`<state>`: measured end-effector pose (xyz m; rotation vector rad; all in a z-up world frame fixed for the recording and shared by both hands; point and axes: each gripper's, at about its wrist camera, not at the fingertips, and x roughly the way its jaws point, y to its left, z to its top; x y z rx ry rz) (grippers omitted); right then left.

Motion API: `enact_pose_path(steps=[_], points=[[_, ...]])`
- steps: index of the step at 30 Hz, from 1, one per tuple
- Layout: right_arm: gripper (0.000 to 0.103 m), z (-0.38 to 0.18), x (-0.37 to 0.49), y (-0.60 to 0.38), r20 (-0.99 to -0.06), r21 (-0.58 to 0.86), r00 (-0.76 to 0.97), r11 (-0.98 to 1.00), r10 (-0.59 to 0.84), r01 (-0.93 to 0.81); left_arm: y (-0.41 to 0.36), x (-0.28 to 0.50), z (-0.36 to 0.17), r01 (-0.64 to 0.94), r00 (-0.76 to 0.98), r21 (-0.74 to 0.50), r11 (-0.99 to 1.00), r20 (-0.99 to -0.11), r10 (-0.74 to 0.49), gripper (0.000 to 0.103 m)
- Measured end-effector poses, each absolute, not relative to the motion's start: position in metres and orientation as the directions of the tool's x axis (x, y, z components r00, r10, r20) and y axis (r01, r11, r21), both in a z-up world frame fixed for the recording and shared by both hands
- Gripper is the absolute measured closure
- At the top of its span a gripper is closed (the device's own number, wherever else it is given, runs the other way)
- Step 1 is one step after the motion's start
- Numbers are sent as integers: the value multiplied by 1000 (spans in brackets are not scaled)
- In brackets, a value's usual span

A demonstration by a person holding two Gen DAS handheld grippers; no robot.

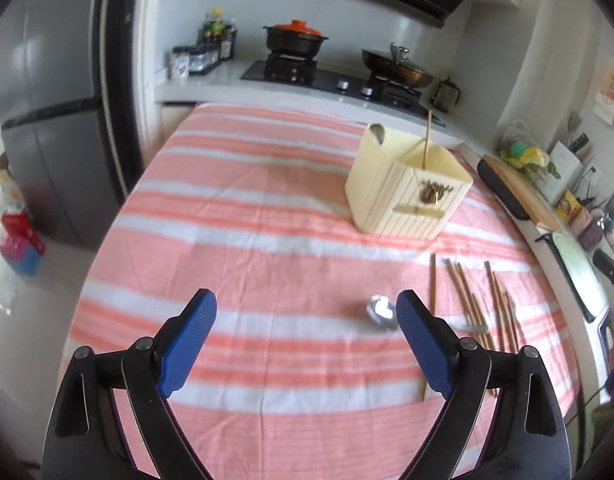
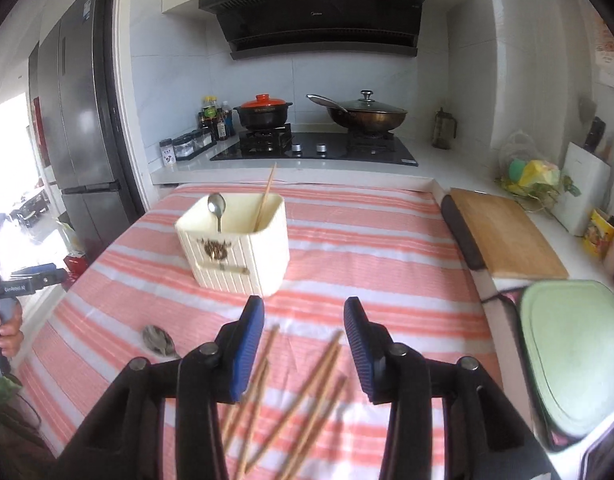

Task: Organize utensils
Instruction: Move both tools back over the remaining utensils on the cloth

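A cream utensil holder stands on the striped cloth. It holds an upright spoon and one chopstick. Several loose wooden chopsticks lie on the cloth, and a metal spoon lies to their left. My left gripper hovers wide open over the cloth, with the loose spoon just inside its right finger and nothing held. My right gripper is open above the blurred chopsticks and is not gripping them.
A wooden cutting board and a pale green board lie on the counter to the right of the cloth. Behind are a hob with a red-lidded pot and a wok. A grey fridge stands at the left.
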<state>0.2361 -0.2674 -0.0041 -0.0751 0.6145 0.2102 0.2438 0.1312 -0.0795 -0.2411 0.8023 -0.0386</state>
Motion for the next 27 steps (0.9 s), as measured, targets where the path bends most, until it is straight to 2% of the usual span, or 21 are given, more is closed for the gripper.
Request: enact_pose_path(steps=[3, 7, 11, 14, 24, 27], points=[[61, -40, 180, -277, -562, -27, 822, 992, 89, -126, 125, 206, -107, -132, 664, -200, 971, -745, -63, 11], [61, -91, 130, -282, -596, 6, 802, 1000, 27, -29, 101, 177, -127, -113, 632, -233, 966, -767, -111, 11], [61, -117, 108, -278, -635, -13, 772, 998, 36, -57, 78, 170, -137, -70, 605, -263, 962, -778, -169, 11], [61, -120, 101, -276, -626, -57, 780, 996, 21, -73, 62, 172, -137, -38, 596, -249, 968, -783, -178, 11], [61, -141, 116, -282, -686, 96, 716, 992, 129, -86, 26, 180, -137, 23, 545, -284, 959, -801, -250, 11], [61, -135, 135, -267, -709, 86, 674, 973, 210, -213, 21, 188, -134, 25, 541, -300, 954, -798, -265, 11]])
